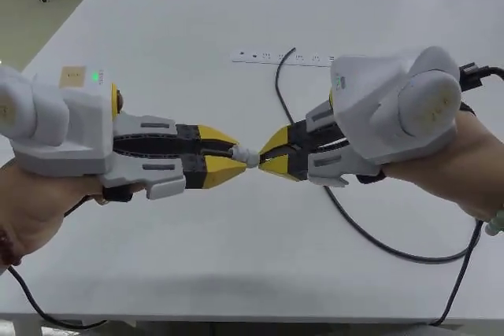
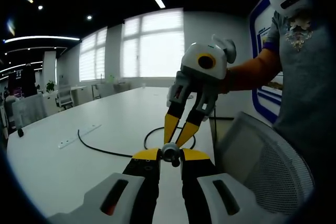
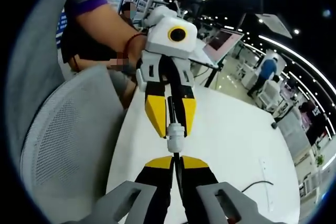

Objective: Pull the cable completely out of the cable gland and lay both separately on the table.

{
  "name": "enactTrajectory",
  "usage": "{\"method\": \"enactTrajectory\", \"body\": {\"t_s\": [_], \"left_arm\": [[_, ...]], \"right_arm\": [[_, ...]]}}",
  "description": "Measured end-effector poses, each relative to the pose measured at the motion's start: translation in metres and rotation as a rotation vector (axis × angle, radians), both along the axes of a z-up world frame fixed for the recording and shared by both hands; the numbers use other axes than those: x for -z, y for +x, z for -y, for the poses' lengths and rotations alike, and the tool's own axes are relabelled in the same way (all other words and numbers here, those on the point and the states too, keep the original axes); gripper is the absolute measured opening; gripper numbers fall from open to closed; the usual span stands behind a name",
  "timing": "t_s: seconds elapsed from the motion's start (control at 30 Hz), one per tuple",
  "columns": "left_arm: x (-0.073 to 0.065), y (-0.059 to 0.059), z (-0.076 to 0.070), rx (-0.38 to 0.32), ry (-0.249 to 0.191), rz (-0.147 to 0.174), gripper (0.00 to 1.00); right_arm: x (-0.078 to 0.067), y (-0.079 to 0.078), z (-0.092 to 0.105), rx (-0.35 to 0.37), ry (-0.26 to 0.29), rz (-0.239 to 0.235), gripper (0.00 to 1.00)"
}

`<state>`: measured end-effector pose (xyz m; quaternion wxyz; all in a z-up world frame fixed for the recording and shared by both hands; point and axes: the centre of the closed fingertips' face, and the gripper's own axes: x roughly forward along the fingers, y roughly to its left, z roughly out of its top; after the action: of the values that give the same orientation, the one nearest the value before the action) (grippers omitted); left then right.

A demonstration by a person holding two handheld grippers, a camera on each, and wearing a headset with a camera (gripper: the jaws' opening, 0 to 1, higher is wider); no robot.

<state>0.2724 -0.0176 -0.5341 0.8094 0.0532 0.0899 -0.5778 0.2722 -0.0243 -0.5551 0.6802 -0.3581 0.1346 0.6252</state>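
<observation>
Meeting tip to tip above the table (image 1: pixel 236 37), the left gripper (image 1: pixel 233 158) clamps the cable gland (image 1: pixel 248 156) while the right gripper (image 1: pixel 266 158) pinches the cable (image 1: pixel 279 88).

Wore grey top (image 2: pixel 304 87) with purple sleeve hem (image 3: pixel 88 4), red wristband (image 3: pixel 134 39); had white-grey left gripper (image 1: pixel 239 156) and right gripper (image 1: pixel 265 160), yellow-tipped black jaws, green light (image 1: pixel 96 78) on left

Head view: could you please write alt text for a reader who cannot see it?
Two hand-held yellow-tipped grippers meet tip to tip over a white table: the left gripper clamps a small white cable gland, the right gripper pinches the black cable beside it. Its slack loops across the table.
</observation>
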Motion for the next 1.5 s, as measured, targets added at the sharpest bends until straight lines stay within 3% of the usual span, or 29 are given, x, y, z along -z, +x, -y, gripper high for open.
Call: {"method": "enactTrajectory", "body": {"t_s": [0.23,0.37,0.63,0.87,1.2,1.33,1.5], "left_arm": [[-0.002,0.003,-0.004,-0.011,-0.004,0.002,0.15],[-0.003,0.006,-0.008,-0.024,-0.006,0.001,0.15],[-0.002,0.009,-0.008,-0.032,-0.005,0.000,0.15],[-0.002,0.014,-0.013,-0.047,-0.006,0.001,0.15],[0.003,0.019,-0.017,-0.060,0.003,-0.007,0.15],[0.006,0.026,-0.017,-0.077,0.006,-0.007,0.15],[0.014,0.039,-0.021,-0.121,0.020,-0.006,0.15]], "right_arm": [[0.010,0.010,0.019,0.034,-0.063,0.012,0.00],[0.017,0.025,0.037,0.090,-0.104,0.016,0.00],[0.011,0.032,0.043,0.113,-0.078,-0.003,0.00],[0.014,0.039,0.050,0.137,-0.095,0.007,0.00],[0.001,0.059,0.056,0.219,-0.018,-0.009,0.00],[-0.009,0.075,0.056,0.282,0.043,-0.006,0.00],[-0.017,0.096,0.052,0.352,0.140,-0.059,0.00]]}}
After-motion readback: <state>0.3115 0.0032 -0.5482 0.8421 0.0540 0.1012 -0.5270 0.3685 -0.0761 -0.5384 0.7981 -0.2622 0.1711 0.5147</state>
